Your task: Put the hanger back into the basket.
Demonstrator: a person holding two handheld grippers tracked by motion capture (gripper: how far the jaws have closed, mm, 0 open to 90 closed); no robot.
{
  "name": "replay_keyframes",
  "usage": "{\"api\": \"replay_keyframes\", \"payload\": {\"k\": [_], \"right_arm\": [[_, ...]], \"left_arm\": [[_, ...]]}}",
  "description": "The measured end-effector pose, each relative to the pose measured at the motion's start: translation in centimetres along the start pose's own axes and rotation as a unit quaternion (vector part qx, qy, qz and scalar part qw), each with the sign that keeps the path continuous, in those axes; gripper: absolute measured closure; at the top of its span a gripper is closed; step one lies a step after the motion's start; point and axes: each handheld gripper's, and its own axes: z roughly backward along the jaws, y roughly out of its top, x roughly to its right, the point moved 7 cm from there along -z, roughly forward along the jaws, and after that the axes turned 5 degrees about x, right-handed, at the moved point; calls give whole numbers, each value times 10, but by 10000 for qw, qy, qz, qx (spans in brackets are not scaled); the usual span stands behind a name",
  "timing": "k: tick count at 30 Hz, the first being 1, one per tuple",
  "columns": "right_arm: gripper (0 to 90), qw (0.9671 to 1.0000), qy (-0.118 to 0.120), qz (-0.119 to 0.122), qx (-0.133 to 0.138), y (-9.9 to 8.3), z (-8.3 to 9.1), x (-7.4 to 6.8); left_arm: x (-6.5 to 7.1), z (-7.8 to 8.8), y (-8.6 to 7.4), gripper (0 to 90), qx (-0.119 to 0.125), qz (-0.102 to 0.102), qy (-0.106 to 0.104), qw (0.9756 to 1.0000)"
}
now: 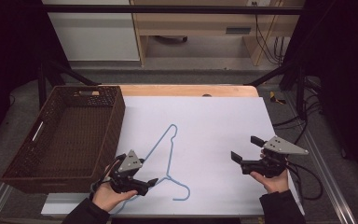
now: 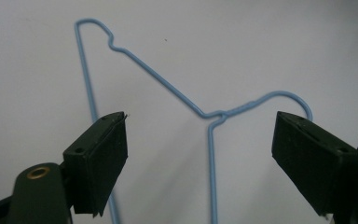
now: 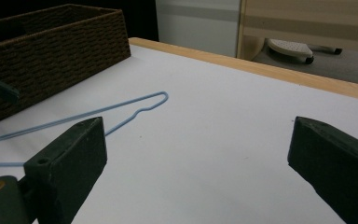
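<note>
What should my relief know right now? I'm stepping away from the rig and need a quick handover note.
Left gripper: jaws open, holding nothing, low over the hanger near its neck and hook.
Right gripper: jaws open, holding nothing, over the bare white sheet, well to the right of the hanger.
Hanger: blue wire, lying flat on the sheet, hook toward the person.
Basket: brown wicker, at the left edge of the table, nothing seen inside.
Done: the left gripper is lined up on the hanger.
Left: close on the hanger and lift it; the basket looks the likely place for it.
</note>
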Motion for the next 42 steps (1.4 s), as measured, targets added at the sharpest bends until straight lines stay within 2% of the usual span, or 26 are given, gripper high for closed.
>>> {"api": "replay_keyframes", "payload": {"k": [4, 7, 12, 18, 22, 25, 30, 39, 42], "right_arm": [[50, 10000, 5, 9, -9, 0, 0, 0], [51, 10000, 19, 7, -23, -1, 0, -1], [51, 10000, 22, 6, -52, -2, -2, -2], [51, 9999, 20, 26, -101, -4, -4, -3], [51, 9999, 37, 52, -123, -4, -5, -3], [51, 9999, 44, 55, -145, -5, -6, -3], [52, 9998, 35, 60, -170, -6, -7, -4], [52, 9998, 43, 49, -169, -6, -8, -4], [52, 9998, 37, 50, -179, -7, -8, -4]], "left_arm": [[3, -9, -7, 222, -348, -88, -85, 9993], [5, -14, -13, 256, -609, -152, -166, 9979], [6, -23, -19, 327, -837, -88, -229, 9962], [9, -33, -27, 430, -1182, -198, -322, 9923], [9, -36, -29, 503, -1276, -206, -233, 9913], [8, -37, -30, 566, -1333, -238, -243, 9905], [7, -40, -31, 662, -1368, -169, -205, 9902], [7, -43, -31, 740, -1423, -105, -141, 9897], [9, -44, -30, 753, -1575, -55, -83, 9875]]}}
